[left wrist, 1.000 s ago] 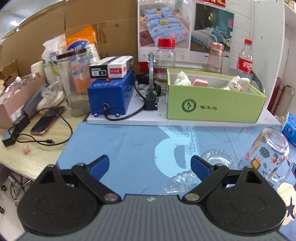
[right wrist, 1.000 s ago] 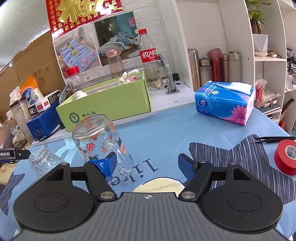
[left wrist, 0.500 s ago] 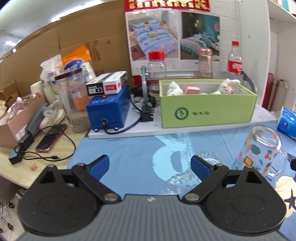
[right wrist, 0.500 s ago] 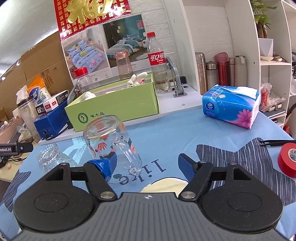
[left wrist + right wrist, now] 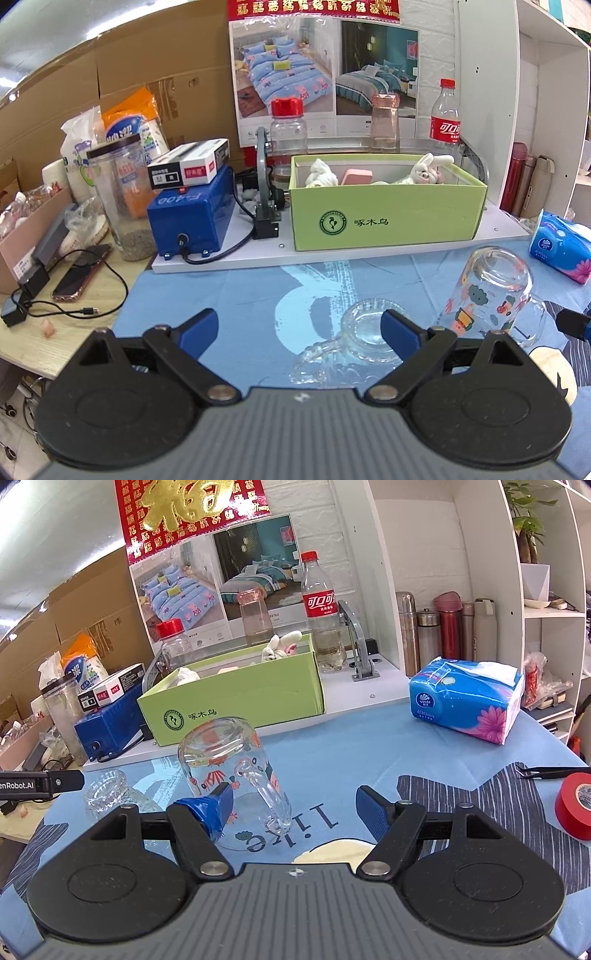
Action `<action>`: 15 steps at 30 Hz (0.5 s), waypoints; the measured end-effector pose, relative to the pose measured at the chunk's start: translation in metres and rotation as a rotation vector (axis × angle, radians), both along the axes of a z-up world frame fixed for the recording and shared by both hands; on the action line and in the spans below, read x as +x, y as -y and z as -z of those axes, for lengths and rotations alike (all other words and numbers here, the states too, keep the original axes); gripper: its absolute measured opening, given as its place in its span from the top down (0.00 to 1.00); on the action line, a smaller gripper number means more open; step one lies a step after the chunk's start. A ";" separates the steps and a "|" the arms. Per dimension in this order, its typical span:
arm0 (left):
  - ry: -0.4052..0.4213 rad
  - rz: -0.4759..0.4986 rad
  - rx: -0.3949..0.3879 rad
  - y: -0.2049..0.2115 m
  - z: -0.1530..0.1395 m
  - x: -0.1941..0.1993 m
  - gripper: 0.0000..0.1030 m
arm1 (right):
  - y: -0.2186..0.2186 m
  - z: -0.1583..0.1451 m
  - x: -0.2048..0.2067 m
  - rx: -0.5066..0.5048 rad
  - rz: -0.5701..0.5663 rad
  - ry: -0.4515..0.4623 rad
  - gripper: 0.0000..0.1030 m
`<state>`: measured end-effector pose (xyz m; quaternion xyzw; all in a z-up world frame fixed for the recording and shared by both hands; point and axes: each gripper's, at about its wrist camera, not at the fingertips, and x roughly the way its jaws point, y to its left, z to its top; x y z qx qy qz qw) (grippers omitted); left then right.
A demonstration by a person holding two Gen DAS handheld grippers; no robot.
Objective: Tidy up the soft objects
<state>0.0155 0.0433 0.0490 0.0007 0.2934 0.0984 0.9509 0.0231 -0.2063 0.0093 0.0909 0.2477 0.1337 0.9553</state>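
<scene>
1. Left gripper [image 5: 298, 330] sits low centre in its own view, blue fingers spread wide with bare blue cloth [image 5: 229, 295] between them; nothing gripped, it's released.
2. Just behind its right-hand finger, lower right of centre, a clear ribbed glass cup [image 5: 364, 332] lies on the cloth; the finger overlaps it in the picture, and whether they touch I cannot tell.
3. Right gripper [image 5: 295, 808] is low centre in the right wrist view, fingers apart; the printed glass mug [image 5: 229, 771] stands upside down on the cloth behind its left-hand finger, handle facing the camera; the mug is off to the left of the gap, not between the pads, so this one grasps nothing either.
4. Now the soft things; they're in the green box [image 5: 384, 221] at centre frame in the left view, on the white board [image 5: 221, 260]; a white bundle of cloth [image 5: 321, 173] at the box's left end, a pink sponge [image 5: 356, 177] beside it, and a white plush rabbit [image 5: 424, 171] toward the right end, ears up over the rim.
5. Right view has the same box upper left of centre, rabbit poking out at its far right corner.
6. A blue tissue pack [image 5: 469, 698] lies on the cloth at right of the frame, well apart from the box; red tape roll [image 5: 576, 805] at the far right edge, black tweezers just above it.
7. Behind the box: a red-capped jar, a pink-topped jar and a cola bottle [image 5: 445, 114] in a row.
</scene>
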 end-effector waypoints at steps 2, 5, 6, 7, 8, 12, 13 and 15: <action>0.003 0.002 0.000 0.000 0.000 0.000 0.09 | 0.000 -0.001 0.000 -0.003 0.003 0.004 0.42; 0.010 0.010 -0.006 0.000 0.000 -0.001 0.09 | -0.001 -0.001 0.000 -0.005 0.003 0.004 0.42; 0.013 0.009 -0.005 0.001 0.000 -0.002 0.09 | -0.001 -0.001 0.000 -0.005 0.004 0.003 0.42; 0.015 0.008 -0.004 0.001 0.000 -0.002 0.09 | -0.001 -0.001 0.000 -0.006 0.004 0.003 0.42; 0.014 0.009 -0.002 0.001 0.000 -0.002 0.09 | -0.001 -0.001 0.000 -0.006 0.005 0.001 0.42; 0.008 0.021 0.001 0.002 0.000 -0.002 0.09 | -0.001 -0.001 0.000 -0.007 0.005 0.002 0.42; 0.007 0.021 0.000 0.002 0.000 -0.002 0.09 | -0.001 -0.001 0.000 -0.007 0.007 0.003 0.42; 0.001 0.020 -0.004 0.001 0.000 -0.001 0.09 | 0.000 -0.002 0.000 -0.008 0.008 0.007 0.42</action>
